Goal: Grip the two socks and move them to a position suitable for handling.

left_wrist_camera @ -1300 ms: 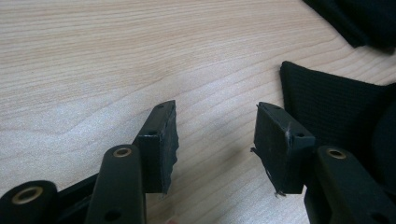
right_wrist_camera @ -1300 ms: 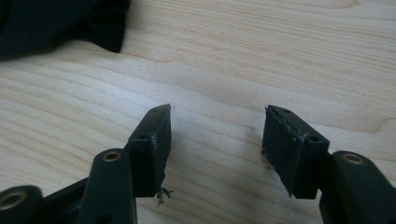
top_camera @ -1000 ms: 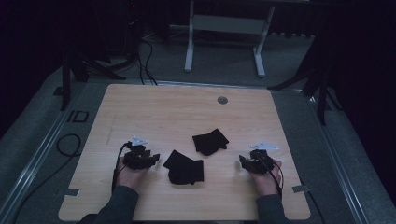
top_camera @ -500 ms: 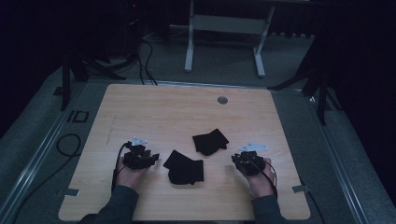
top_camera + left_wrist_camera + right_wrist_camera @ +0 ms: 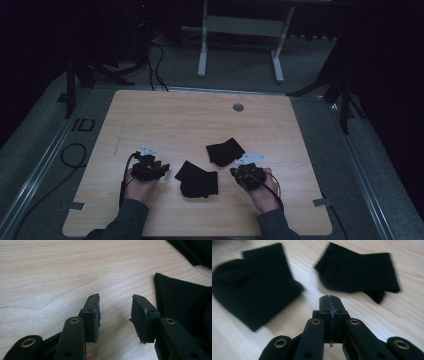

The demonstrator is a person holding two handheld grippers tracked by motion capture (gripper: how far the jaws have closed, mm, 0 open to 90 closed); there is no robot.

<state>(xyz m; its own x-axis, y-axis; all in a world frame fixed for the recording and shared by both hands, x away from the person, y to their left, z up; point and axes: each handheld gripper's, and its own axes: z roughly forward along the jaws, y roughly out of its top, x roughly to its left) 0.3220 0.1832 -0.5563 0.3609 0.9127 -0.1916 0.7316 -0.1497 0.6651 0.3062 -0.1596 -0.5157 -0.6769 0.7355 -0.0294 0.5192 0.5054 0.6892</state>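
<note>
Left gripper [image 5: 162, 167] sat at table's [image 5: 150, 115] 7 o'clock, jaws partly apart, just been narrowing, nothing between them. Right gripper [image 5: 235, 172] at 5 o'clock, jaws just closed flat together, empty. Near sock [image 5: 197, 178] lay between both grippers, just beside left jaws. Far sock [image 5: 224, 151] toward 12 o'clock of right gripper, apart from first. Both looked soft, light, limp knit; would sag and fold. Judged best pinch: ribbed cuff edge [image 5: 160, 286], thin and graspable.

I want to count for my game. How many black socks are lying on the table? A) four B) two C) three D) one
B: two black socks lie apart on the wooden table, the near sock and the far sock.
</note>
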